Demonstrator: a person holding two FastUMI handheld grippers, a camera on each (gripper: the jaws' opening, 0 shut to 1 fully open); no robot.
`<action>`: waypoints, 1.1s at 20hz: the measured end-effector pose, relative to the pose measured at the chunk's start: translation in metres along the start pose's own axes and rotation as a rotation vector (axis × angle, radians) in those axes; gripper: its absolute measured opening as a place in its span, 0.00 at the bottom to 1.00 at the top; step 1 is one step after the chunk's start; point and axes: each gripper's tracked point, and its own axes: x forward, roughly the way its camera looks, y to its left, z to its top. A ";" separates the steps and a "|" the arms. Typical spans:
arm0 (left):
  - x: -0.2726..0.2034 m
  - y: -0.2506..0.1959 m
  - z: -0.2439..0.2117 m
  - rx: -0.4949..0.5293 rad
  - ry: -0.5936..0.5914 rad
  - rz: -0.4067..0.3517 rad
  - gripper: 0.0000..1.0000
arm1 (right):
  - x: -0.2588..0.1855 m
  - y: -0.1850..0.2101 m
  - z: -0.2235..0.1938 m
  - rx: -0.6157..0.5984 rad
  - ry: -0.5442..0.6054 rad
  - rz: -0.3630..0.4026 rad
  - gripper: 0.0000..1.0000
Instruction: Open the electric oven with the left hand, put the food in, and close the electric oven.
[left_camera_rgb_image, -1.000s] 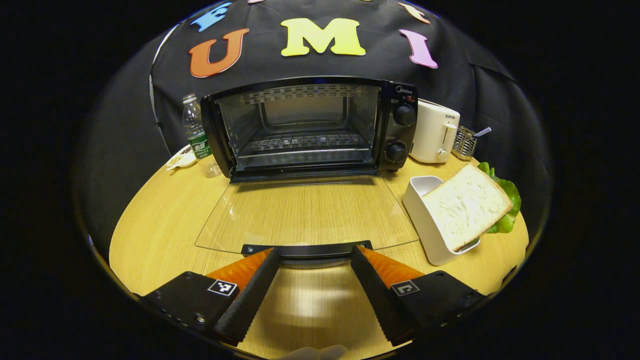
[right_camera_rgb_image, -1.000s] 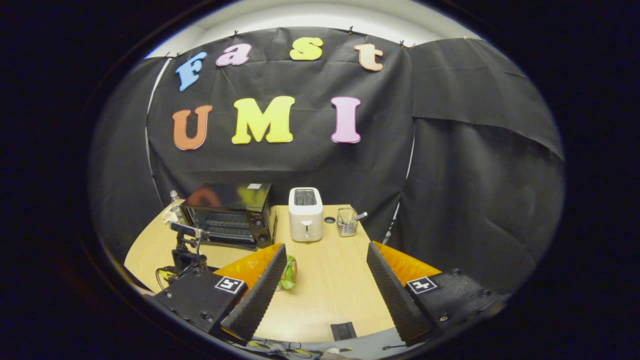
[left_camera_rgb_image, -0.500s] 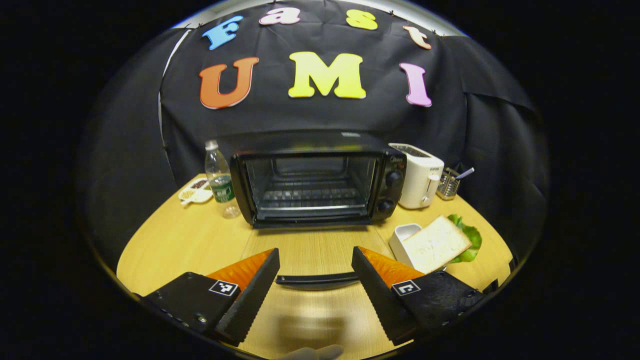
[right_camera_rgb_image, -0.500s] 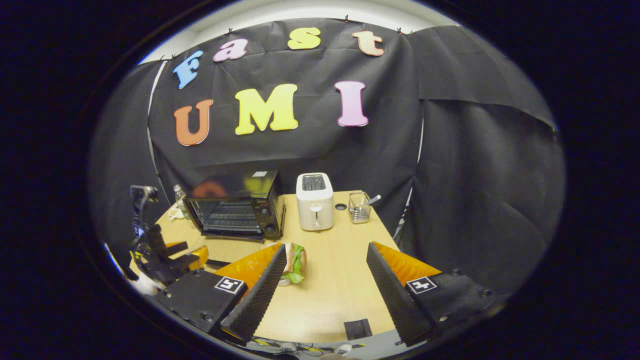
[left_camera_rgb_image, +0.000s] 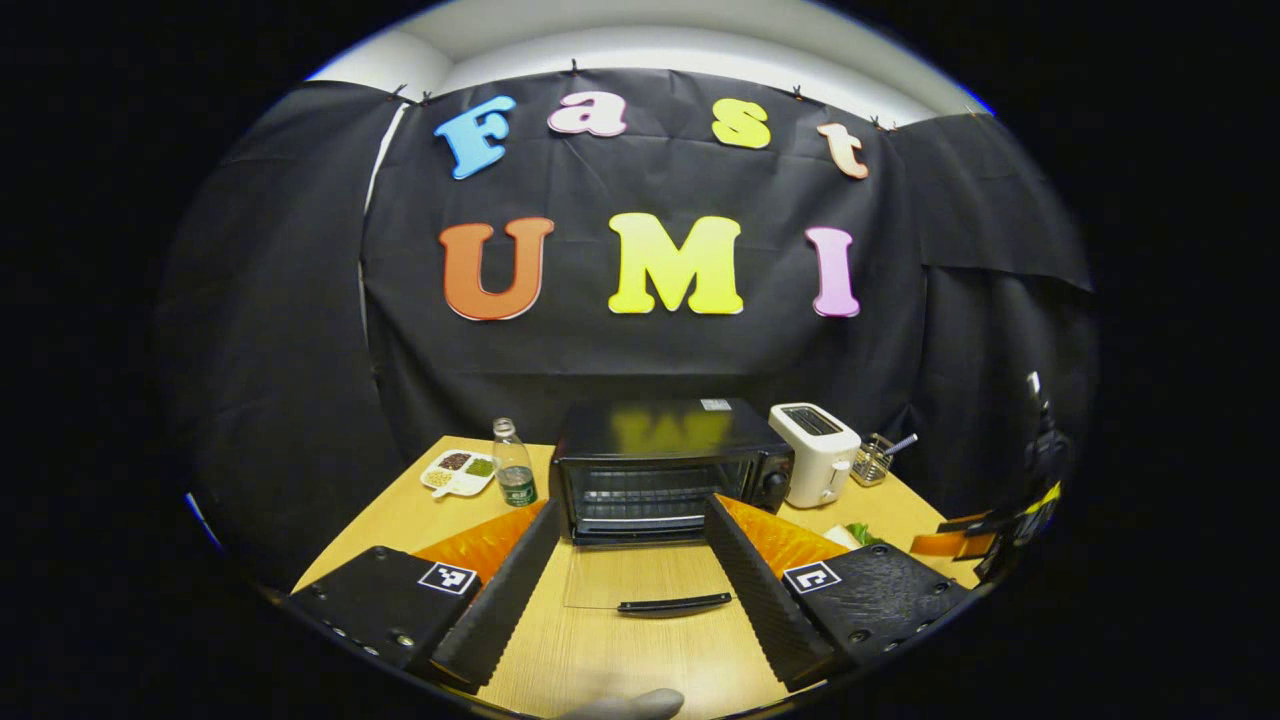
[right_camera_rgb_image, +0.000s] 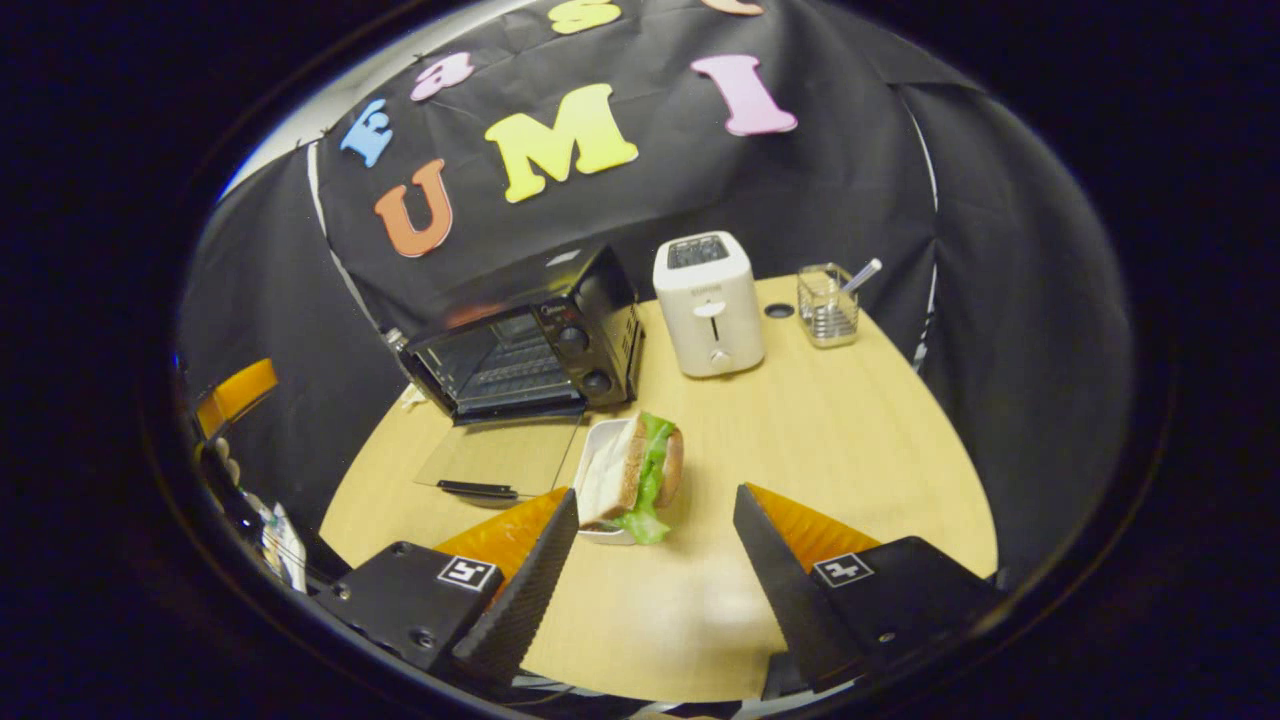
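A: Currently, left gripper (left_camera_rgb_image: 622, 590): fingers wide apart, nothing between them, held above the light wooden tabletop (left_camera_rgb_image: 420, 515). Past the fingertips the black electric oven (left_camera_rgb_image: 670, 468) stands with its glass door (left_camera_rgb_image: 640, 578) dropped flat onto the table, black handle toward the gripper. No contact with the door.

B: Right gripper (right_camera_rgb_image: 655, 580): fingers also spread, empty. Just beyond the left finger sits the sandwich (right_camera_rgb_image: 635, 470), white bread with green lettuce, standing on edge in a small white tray (right_camera_rgb_image: 592, 455). Tray is just beside the open door's right edge, in front of the oven's knob panel.

A: Oven cavity?

B: Wire rack visible inside, looks empty from the right gripper view.

A: Other items: white two-slot toaster (right_camera_rgb_image: 707, 303) right of the oven, near it a wire mesh holder (right_camera_rgb_image: 827, 305) with a utensil sticking out. Left of the oven a clear plastic bottle (left_camera_rgb_image: 514, 463) and a white divided dish (left_camera_rgb_image: 458, 471) of seasonings.

B: Left gripper view also catches the right gripper at the far right edge; jaw state not readable from there.
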 end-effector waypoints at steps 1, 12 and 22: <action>-0.005 0.003 0.010 0.007 -0.016 0.029 0.95 | 0.015 -0.003 -0.004 0.021 0.024 0.018 1.00; -0.029 0.011 0.025 -0.024 0.001 0.264 0.94 | 0.101 0.005 0.004 0.296 0.275 0.296 0.77; -0.048 0.012 0.024 -0.010 -0.004 0.332 0.96 | 0.087 0.024 0.023 0.300 0.266 0.349 0.30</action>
